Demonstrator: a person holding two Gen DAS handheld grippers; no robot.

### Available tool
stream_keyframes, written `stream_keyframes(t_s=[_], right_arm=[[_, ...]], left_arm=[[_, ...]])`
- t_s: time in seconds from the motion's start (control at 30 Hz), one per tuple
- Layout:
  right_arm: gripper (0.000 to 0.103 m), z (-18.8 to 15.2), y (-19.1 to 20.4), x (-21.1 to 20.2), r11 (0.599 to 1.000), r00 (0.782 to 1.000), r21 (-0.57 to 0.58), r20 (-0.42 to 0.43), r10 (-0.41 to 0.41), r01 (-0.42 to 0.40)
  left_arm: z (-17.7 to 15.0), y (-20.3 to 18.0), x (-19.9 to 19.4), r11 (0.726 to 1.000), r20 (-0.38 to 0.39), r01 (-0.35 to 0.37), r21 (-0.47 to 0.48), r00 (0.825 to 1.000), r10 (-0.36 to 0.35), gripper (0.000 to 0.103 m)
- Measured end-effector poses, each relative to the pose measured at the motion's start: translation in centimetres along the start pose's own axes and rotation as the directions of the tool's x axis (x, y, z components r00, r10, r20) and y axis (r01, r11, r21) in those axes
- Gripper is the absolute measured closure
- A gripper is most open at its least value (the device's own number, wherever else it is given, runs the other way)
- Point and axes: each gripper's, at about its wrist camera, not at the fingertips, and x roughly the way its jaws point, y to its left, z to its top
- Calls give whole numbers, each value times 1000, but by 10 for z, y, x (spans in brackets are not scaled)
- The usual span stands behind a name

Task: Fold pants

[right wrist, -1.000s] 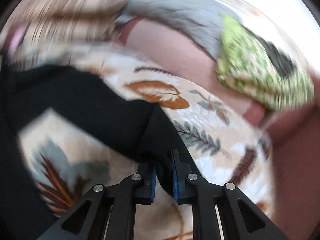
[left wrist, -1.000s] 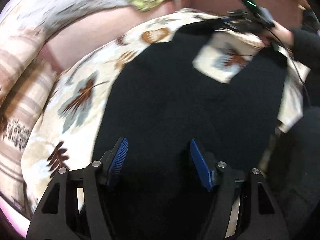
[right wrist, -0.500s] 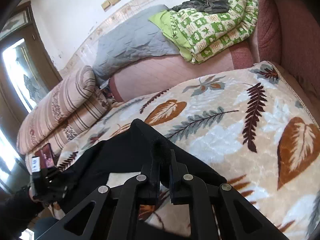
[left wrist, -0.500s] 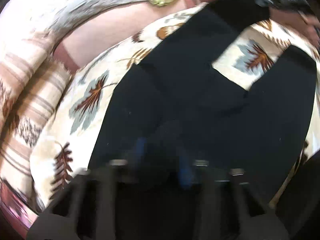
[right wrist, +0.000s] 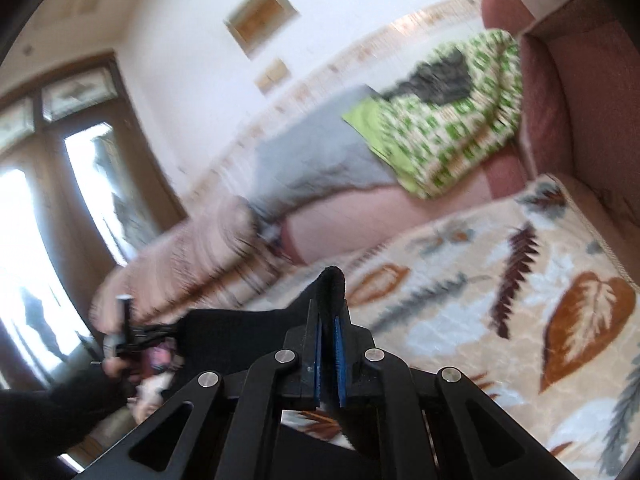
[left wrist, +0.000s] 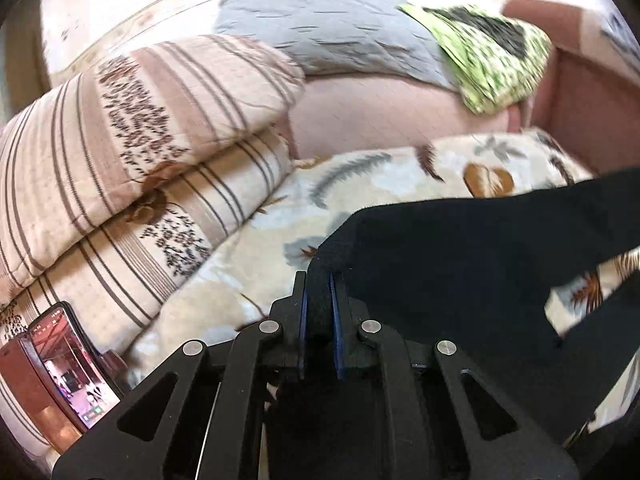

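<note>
Low in the left wrist view, we are pinching the black pants in the left tool, lifted off the leaf-print blanket. Bottom centre of the right wrist view, our right tool is clamping another edge; folding is barely starting.

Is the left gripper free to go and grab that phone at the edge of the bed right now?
Probably not yet. The left gripper is shut on the black pants, so it would have to let go first. The way itself looks open: only the leaf-print blanket lies between it and the phone.
</note>
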Motion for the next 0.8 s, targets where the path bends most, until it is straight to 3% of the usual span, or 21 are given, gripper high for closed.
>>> stream_keyframes(t_s=[0.17,0.27,0.33,0.37,0.4,0.47,0.53,0.6,0.63,0.67,0.73,0.77,0.8], right_arm=[[98,2,8,-31,979,976,43,99,196,-201],[98,3,3,-35,957,957,94,128,262,-274],[98,0,-16,-24,967,981,175,84,174,-187],[98,-4,-31,-14,966,995,237,31,94,-99],[98,-10,-46,-2,957,999,290,-25,20,-12],[98,-14,-62,18,944,987,297,-120,-109,141],[98,-12,-65,40,932,948,203,-172,-267,299],[98,-9,-57,66,878,862,5,-193,-469,479],[98,-9,-50,81,815,794,-100,-183,-579,571],[98,-9,-49,88,786,765,-138,-179,-619,603],[98,-9,-47,96,752,730,-165,-180,-659,638],[98,-8,-45,96,738,718,-168,-171,-674,653],[98,-6,-39,95,746,730,-172,-157,-666,643]], left_arm=[[-4,11,3,999,14,32,-14,999,-32,94],[-10,10,17,998,-10,36,-47,999,-36,94],[-11,10,32,997,-46,41,-71,998,-44,94],[-11,10,40,995,-61,46,-85,997,-51,94],[-11,10,47,994,-70,50,-93,996,-57,94],[-8,7,62,993,-87,56,-106,994,-65,94],[-4,2,83,994,-109,29,-109,993,-41,93],[-1,-1,103,993,-150,-24,-114,989,7,91],[0,-1,114,991,-174,-62,-116,984,41,90],[0,0,121,989,-190,-90,-120,980,66,90],[-1,10,136,978,-238,-153,-143,964,116,90],[-2,15,139,974,-256,-154,-165,961,108,90],[-4,23,141,968,-267,-155,-195,959,100,90]])
